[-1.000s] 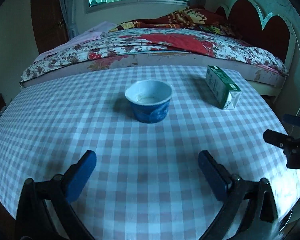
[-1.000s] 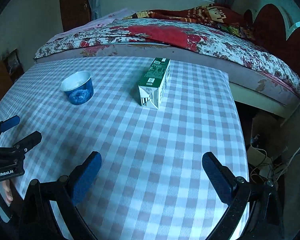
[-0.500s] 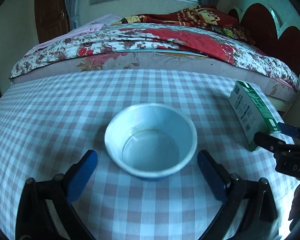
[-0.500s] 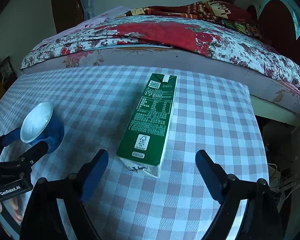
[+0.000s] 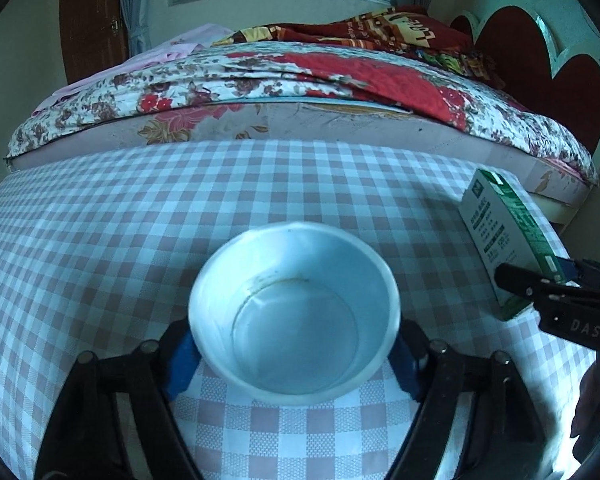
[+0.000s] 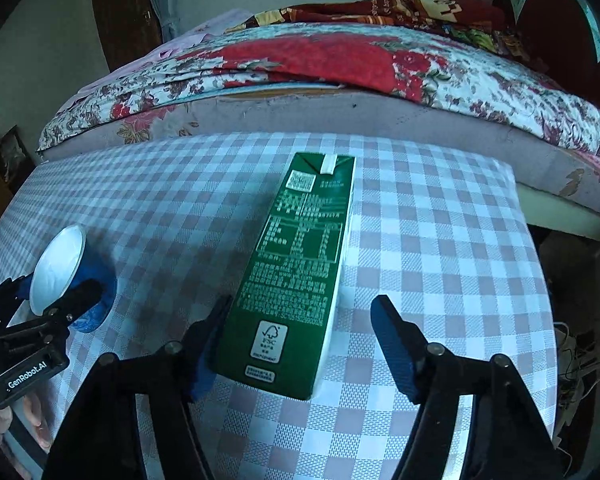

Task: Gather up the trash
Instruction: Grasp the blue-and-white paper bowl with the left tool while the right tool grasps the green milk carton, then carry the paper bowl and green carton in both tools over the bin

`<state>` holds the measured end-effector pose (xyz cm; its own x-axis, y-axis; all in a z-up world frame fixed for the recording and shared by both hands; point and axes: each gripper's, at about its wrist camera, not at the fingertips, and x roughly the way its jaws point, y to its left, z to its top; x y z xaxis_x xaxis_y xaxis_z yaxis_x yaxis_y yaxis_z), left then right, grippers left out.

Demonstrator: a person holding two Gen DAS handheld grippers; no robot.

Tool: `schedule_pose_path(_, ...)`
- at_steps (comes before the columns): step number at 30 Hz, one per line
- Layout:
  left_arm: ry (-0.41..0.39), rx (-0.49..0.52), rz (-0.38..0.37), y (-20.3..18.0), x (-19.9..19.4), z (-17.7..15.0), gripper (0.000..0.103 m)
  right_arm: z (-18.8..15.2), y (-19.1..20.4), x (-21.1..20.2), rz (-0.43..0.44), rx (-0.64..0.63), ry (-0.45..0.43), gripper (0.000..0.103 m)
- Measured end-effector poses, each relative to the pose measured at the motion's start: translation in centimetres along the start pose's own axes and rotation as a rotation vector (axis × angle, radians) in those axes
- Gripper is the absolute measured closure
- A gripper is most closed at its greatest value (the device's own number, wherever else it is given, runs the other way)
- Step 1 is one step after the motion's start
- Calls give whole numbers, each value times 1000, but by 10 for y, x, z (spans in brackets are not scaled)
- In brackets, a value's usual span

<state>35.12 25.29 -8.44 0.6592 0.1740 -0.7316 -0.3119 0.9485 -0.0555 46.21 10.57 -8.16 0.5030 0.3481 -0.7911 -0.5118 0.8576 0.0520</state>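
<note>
- A table (image 5: 100, 216) under a pink-and-white checked cloth stands just beside a bed (image 5: 300, 92) with floral covers.
- On the left, a paper cup (image 5: 294, 312), white inside and blue outside, stands upright on the cloth. It holds no solid contents, only a thin brownish ring of residue low on the inner wall.
- The left gripper (image 5: 294, 354) straddles the cup, its jaws closing with the cup between them. The blue pads sit at the cup's sides under the rim; whether they press on it I cannot tell.
- On the right, a green drink carton (image 6: 296, 272) lies on its side on the cloth, well apart from the cup, its folded top pointing toward the bed. Its contents cannot be seen.
- The right gripper (image 6: 300, 340) straddles the carton's near end, jaws closing. The left pad is at the carton's edge; the right pad stands clear of it.
- A second ago both grippers were wide apart and farther back, with cup and carton well ahead of them; each has since moved in around its item.
</note>
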Motion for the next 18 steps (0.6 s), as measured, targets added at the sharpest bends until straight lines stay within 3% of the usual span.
schedule_pose_path(1,-2,7,1,-1,-2,0,24,-2,0,0,-10,-4,3,42)
schedule_pose_path(2,-4,13,4,-3,-4,-1,24,-3,-2,1,-15,0,9,58)
schedule_pose_path(12,-13,49,9,-12,-20,-6,24,-16,-9,-21,-6,15,-22,62)
schedule_pose_path(18,-33,62,1,-20,-40,-11,24,-22,-1,-49,-7,4,-85,62)
